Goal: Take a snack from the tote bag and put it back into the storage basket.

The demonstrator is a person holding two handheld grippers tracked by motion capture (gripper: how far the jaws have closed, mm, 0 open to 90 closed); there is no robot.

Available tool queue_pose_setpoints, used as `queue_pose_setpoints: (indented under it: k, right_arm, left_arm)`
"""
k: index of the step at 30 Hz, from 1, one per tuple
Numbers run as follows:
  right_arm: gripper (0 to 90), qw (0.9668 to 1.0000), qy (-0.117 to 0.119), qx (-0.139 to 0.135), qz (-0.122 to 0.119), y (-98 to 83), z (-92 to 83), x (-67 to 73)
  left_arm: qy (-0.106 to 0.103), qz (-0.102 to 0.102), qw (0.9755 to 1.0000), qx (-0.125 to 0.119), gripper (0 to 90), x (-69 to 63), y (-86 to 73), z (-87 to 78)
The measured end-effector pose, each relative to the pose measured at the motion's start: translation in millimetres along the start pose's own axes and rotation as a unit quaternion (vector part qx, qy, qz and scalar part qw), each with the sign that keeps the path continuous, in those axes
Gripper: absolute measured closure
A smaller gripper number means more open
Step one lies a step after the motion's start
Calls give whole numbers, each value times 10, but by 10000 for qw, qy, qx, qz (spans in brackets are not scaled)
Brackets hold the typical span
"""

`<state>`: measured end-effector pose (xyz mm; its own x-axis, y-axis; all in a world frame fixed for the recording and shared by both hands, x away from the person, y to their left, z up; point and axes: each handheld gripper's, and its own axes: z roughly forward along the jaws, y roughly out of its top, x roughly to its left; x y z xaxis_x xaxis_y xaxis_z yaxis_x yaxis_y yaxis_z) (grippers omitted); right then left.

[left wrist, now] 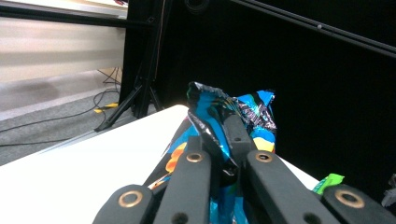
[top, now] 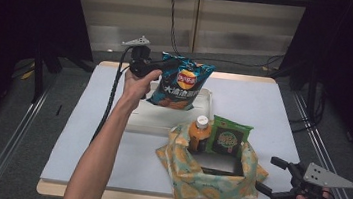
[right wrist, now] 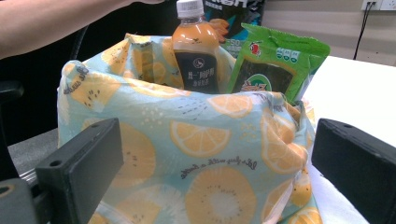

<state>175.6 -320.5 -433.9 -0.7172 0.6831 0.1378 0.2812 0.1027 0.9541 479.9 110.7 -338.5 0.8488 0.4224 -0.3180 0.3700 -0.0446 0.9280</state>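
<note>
Carrying the crisps toward the fruit-print bag

High view: my left claw (top: 164,67) grips the crisp packet (top: 182,82) above the white tray (top: 203,113). Left gripper view: jaws pinch its crimped top. Right gripper view: right claw (right wrist: 215,177) gapes empty before the bag (right wrist: 187,154); next, lower the packet inside.

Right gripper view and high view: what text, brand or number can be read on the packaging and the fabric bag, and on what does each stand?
"Lay's": red and yellow logo on the blue foil chip bag; the large white characters below are too blurred to read.
Cursive script on the fruit-print cloth bag: too small to read.
Dark label on the orange drink bottle: unreadable.
Green snack packet: unreadable.
</note>
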Motion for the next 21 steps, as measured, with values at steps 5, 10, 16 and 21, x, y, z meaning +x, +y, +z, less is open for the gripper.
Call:
queue_pose_setpoints:
  k: [5,10,16,21]
  right_arm:
    - [17,10000,8,14,8,-7,5,-3]
    - [17,10000,42,37,11,-10,16,4]
    - [17,10000,30,16,12,-12,7,2]
    - [17,10000,41,-1,-1,-10,4,2]
  left_arm:
    - [-73,-14,10000,32,899,31,-38,145]
    - [-171,13,9997,157,898,42,-35,299]
    - [-156,-140,9997,111,899,127,-106,433]
    - [-159,-356,9992,-34,898,241,-206,481]
